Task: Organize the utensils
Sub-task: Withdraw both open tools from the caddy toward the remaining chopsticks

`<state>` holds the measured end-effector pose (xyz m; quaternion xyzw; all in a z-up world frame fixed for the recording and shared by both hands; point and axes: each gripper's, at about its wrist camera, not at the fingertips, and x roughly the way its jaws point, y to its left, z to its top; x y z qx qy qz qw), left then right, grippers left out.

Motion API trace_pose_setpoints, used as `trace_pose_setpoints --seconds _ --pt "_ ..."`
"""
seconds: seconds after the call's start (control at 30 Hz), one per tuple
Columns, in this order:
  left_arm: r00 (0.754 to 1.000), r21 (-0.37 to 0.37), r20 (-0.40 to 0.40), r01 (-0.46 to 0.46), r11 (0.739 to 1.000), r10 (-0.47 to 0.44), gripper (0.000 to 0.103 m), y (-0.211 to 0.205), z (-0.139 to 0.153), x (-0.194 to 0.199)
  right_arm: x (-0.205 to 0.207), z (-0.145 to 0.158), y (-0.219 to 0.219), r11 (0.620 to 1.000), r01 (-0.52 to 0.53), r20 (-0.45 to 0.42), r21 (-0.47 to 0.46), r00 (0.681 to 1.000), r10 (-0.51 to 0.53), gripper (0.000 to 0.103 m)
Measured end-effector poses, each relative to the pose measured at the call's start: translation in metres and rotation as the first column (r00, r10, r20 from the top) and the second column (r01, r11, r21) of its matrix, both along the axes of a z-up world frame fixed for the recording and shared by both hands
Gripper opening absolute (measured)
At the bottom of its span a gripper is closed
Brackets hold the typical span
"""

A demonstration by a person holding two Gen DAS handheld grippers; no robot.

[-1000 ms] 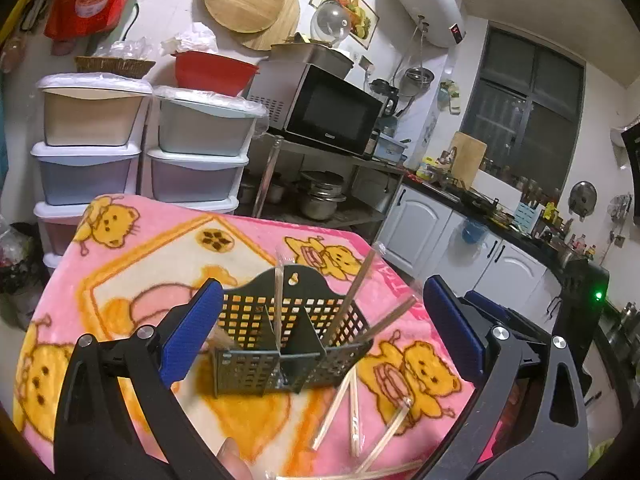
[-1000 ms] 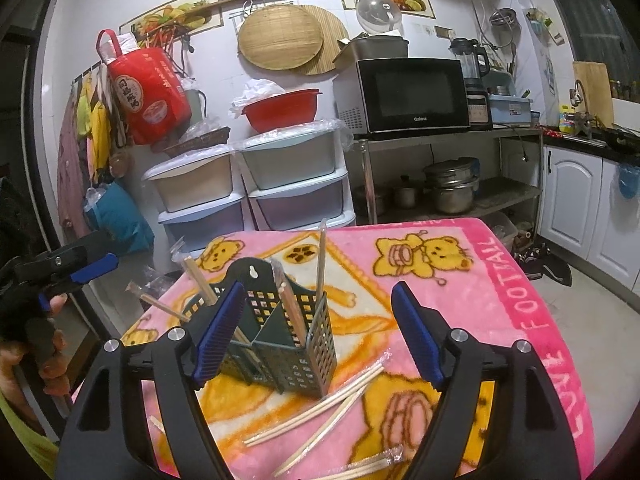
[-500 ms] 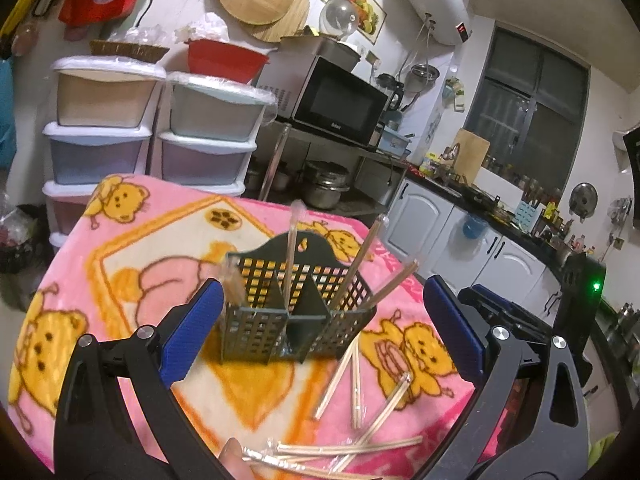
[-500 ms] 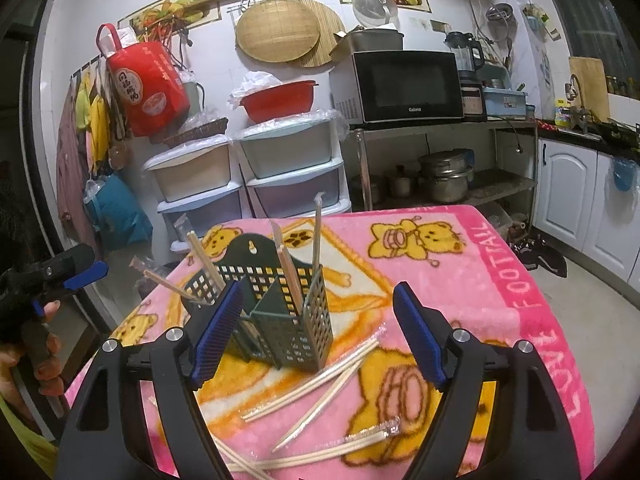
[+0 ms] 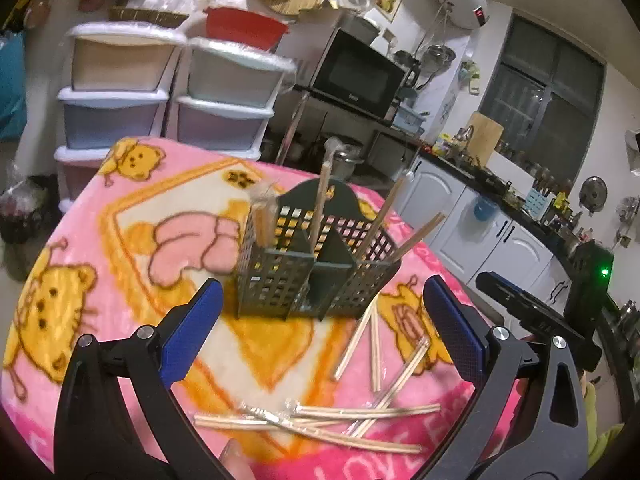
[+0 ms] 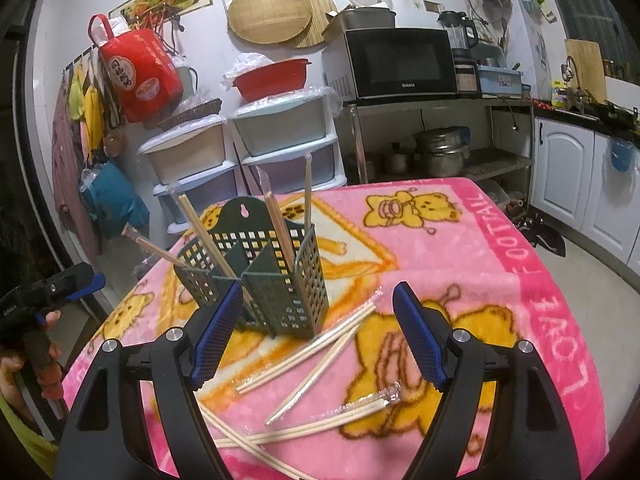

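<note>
A dark green perforated utensil holder [image 5: 312,264] stands on the pink bear blanket [image 5: 120,248]; it also shows in the right wrist view [image 6: 256,272]. Several wrapped chopstick pairs stand in its compartments [image 5: 320,200]. More wrapped chopsticks lie loose on the blanket in front of it [image 5: 360,412] [image 6: 316,356]. My left gripper [image 5: 320,336] is open and empty, short of the holder and above the loose chopsticks. My right gripper [image 6: 318,336] is open and empty, near the holder's front corner, over the loose chopsticks.
Stacked plastic drawers [image 5: 120,92] and a microwave [image 6: 400,64] on a metal rack stand behind the table. White cabinets [image 6: 568,184] line the right wall. The other gripper shows at each view's edge [image 5: 532,316] [image 6: 44,292].
Both grippers have pulled back and up from the holder, so more loose chopsticks on the blanket come into view. Both stay open.
</note>
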<state>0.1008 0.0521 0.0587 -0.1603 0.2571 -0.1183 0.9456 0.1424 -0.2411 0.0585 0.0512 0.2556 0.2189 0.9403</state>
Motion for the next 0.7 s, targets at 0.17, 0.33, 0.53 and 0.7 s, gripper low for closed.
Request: trace_pose_setpoints --seconds 0.17,0.33,0.53,0.7 --pt "0.999 -0.010 -0.047 -0.012 1.000 0.011 0.092 0.006 -0.017 0.001 -0.001 -0.008 -0.002 1.000 0.001 -0.019 -0.007 1.000 -0.001 0.075" --pt "0.995 -0.027 -0.096 -0.020 0.999 0.017 0.092 0.012 -0.033 0.001 -0.002 -0.014 -0.003 1.000 0.004 -0.033 -0.016 0.999 -0.004 0.075" --pt "0.989 -0.051 -0.150 -0.015 0.999 0.007 0.092 0.019 -0.053 0.000 -0.004 -0.022 -0.005 1.000 0.008 -0.049 -0.029 0.999 -0.009 0.075" --pt "0.976 -0.110 -0.216 0.014 0.994 -0.038 0.083 0.022 -0.073 0.000 -0.006 -0.029 -0.007 0.999 0.010 -0.065 -0.041 0.998 -0.012 0.075"
